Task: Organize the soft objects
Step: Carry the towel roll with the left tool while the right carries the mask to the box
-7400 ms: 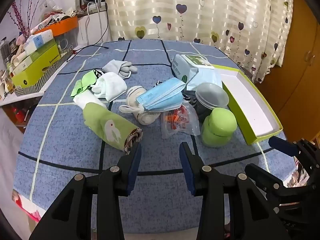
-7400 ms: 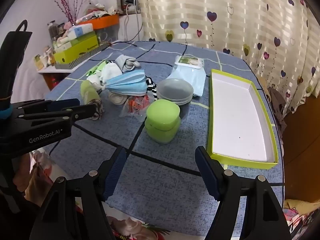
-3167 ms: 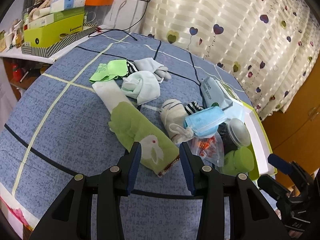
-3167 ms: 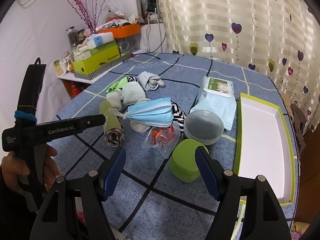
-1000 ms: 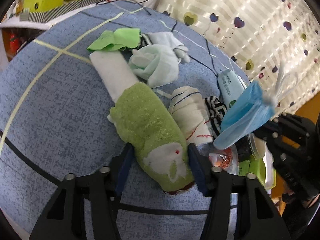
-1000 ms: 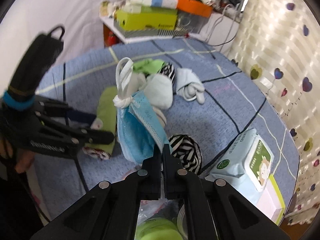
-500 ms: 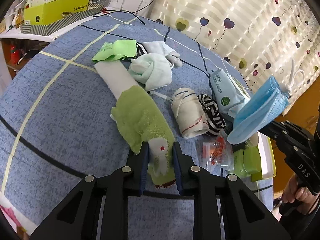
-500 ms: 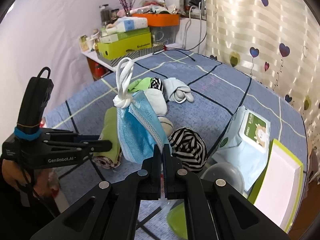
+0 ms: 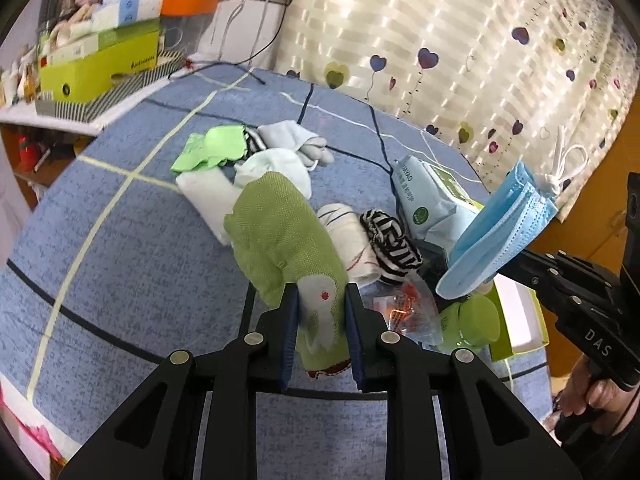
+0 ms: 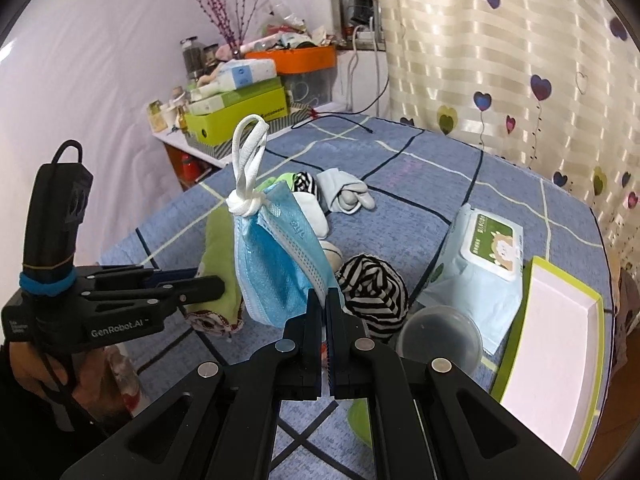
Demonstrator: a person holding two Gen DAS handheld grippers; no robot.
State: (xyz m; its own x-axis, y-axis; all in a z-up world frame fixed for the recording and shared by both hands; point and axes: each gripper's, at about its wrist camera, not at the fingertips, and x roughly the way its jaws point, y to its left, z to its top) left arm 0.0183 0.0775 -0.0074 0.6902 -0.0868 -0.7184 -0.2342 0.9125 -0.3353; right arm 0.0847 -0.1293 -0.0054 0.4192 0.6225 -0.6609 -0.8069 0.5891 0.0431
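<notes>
My left gripper is shut on the rabbit end of a rolled green towel, whose near end is lifted off the blue checked cloth. From the right wrist view the same towel shows in the left gripper. My right gripper is shut on the edge of a stack of blue face masks, held in the air with white ear loops tied on top. In the left wrist view the masks hang at the right. A striped sock ball lies under them.
Loose socks and a bright green cloth lie further back. A wet-wipes pack, a grey lidded bowl, a green jar and a snack bag sit nearby. A green-rimmed white tray lies at right. A cluttered shelf stands behind.
The left jaws have closed on the green towel and raised its near end. The right gripper has carried the masks up and to the right while rolling.
</notes>
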